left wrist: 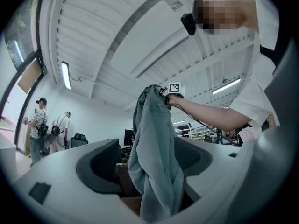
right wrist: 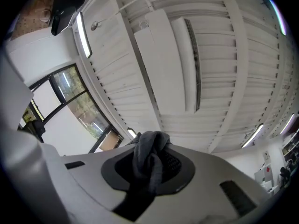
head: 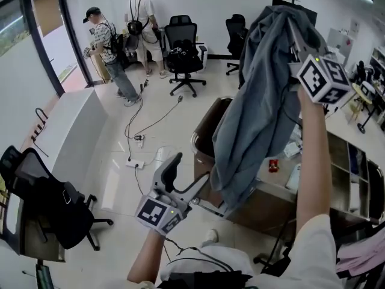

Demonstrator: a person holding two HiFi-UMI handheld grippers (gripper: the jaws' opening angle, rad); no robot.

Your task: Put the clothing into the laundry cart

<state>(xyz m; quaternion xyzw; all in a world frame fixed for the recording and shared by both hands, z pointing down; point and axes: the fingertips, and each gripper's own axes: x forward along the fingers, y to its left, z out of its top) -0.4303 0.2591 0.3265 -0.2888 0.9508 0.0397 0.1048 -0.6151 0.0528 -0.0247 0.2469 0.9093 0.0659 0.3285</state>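
Head view: clothing (head: 258, 107) hangs, seemingly above laundry cart (head: 209, 124).

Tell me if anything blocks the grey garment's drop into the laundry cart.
Nothing visible does. The grey garment hangs from the shut right claw, apparently over the brown laundry cart, whose rim shows beside it. The left claw flanks its lower end, jaws apart.

The laundry cart (head: 203, 134) is overhung by the garment (head: 258, 113); left of it, open floor (head: 111, 161) is crossed by cables (head: 135, 122).
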